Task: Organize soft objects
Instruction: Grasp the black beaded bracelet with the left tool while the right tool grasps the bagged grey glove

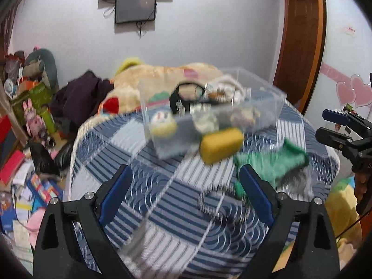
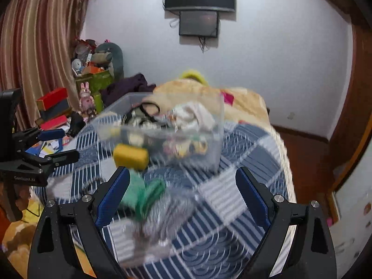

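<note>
A clear plastic box (image 1: 260, 107) holding several soft items stands on the blue striped quilt (image 1: 176, 209); it also shows in the right wrist view (image 2: 216, 144). A yellow sponge (image 1: 220, 144) lies against its front, also in the right wrist view (image 2: 131, 156). A green cloth (image 1: 272, 162) lies right of the sponge, with a grey cloth (image 2: 167, 214) beside the green cloth (image 2: 146, 197). My left gripper (image 1: 186, 174) is open and empty above the quilt. My right gripper (image 2: 182, 176) is open and empty; the green cloth lies by its left finger. Both views are blurred.
A beige plush blanket (image 1: 162, 79) and dark clothing (image 1: 79, 97) lie behind the box. Toys, boxes and books clutter the floor at the left (image 1: 30, 186). A wooden door (image 1: 302, 46) stands at the right. The quilt's edge drops off at both sides.
</note>
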The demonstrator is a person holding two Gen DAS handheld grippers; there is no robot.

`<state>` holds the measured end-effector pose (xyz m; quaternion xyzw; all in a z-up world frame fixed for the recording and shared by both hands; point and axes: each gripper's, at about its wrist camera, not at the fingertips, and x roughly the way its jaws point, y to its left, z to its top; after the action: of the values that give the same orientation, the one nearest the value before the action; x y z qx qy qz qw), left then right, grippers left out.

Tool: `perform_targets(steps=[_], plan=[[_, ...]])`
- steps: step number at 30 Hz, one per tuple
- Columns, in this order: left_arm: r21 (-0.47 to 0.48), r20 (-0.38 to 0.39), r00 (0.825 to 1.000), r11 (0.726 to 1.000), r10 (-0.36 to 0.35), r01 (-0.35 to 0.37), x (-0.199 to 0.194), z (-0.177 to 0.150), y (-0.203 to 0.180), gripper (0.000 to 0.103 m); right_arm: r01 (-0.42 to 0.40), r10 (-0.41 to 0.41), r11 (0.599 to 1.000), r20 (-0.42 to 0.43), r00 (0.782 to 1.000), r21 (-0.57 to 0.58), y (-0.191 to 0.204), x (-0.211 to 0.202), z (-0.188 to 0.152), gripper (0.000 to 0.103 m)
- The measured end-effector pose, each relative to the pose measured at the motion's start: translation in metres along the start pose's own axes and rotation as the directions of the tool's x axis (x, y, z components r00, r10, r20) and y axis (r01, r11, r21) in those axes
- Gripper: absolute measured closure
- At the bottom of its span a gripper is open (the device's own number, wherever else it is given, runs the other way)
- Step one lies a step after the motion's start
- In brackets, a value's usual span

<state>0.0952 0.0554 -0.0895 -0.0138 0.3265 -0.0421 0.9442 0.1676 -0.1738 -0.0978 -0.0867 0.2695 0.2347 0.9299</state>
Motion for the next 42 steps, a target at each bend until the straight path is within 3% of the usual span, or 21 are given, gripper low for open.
perform_targets(steps=[11, 12, 14, 16, 18, 22, 27, 30, 42], plan=[[0.027, -0.112, 0.991, 0.997, -0.072, 0.075, 0.023, -0.04, -0.029, 0.009, -0.102, 0.113, 0.99, -0.126, 0.985, 0.095, 0.0, 0.02, -0.036, 0.013], [0.032, -0.114, 0.99, 0.996, -0.077, 0.081, 0.026, -0.039, -0.033, 0.009, -0.105, 0.117, 0.99, -0.128, 0.985, 0.091, 0.002, 0.021, -0.036, 0.014], [0.031, -0.11, 0.991, 0.996, -0.082, 0.086, 0.03, -0.038, -0.035, 0.009, -0.113, 0.124, 0.99, -0.143, 0.982, 0.082, 0.005, 0.027, -0.035, 0.027], [0.013, -0.11, 0.99, 0.996, -0.084, 0.086, 0.036, -0.036, -0.036, 0.015, -0.122, 0.135, 0.989, -0.16, 0.978, 0.087, 0.006, 0.032, -0.038, 0.038], [-0.013, -0.126, 0.986, 0.994, -0.106, 0.105, 0.043, -0.035, -0.033, 0.033, -0.129, 0.147, 0.986, -0.172, 0.974, 0.108, 0.005, 0.036, -0.041, 0.05], [-0.037, -0.115, 0.988, 0.995, -0.1, 0.096, 0.045, -0.037, -0.025, 0.049, -0.11, 0.126, 0.988, -0.157, 0.979, 0.11, -0.002, 0.032, -0.044, 0.072], [-0.054, -0.108, 0.991, 0.996, -0.079, 0.073, 0.044, -0.037, -0.014, 0.08, -0.075, 0.094, 0.988, -0.135, 0.986, 0.136, -0.012, 0.023, -0.045, 0.078], [-0.082, -0.107, 0.991, 0.994, -0.077, 0.068, 0.041, -0.038, -0.003, 0.092, -0.049, 0.067, 0.989, -0.124, 0.99, 0.141, -0.017, 0.016, -0.045, 0.078], [-0.076, -0.001, 0.999, 0.996, -0.038, 0.038, 0.007, -0.013, 0.008, 0.092, -0.028, 0.028, 0.991, 0.004, 1.0, 0.13, -0.026, -0.012, -0.012, 0.079]])
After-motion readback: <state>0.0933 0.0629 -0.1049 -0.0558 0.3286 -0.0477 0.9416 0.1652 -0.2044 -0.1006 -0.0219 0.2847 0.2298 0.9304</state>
